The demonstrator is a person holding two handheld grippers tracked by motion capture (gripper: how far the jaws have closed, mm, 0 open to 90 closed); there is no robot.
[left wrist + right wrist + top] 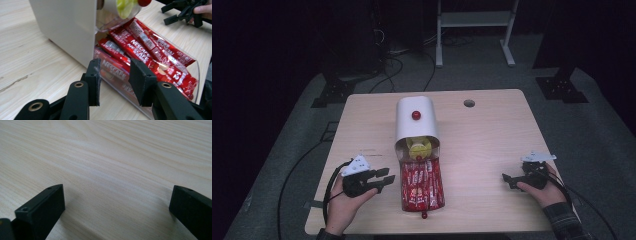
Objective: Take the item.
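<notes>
Just ahead of your left jaws lies the clear drawer (175, 60), pulled out of the white box (67, 27) and packed with red Nescafe sticks (140, 47) lying lengthwise. Its near wall sits right past the jaw tips, not between them.

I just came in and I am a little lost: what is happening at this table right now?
A person sits with a gripper in each hand. A white container lies on the wooden table, its clear drawer pulled out, full of red Nescafe sachets. The left gripper is beside the drawer, jaws partly open, holding nothing. The right gripper rests apart on the table, jaws wide open and empty.
</notes>
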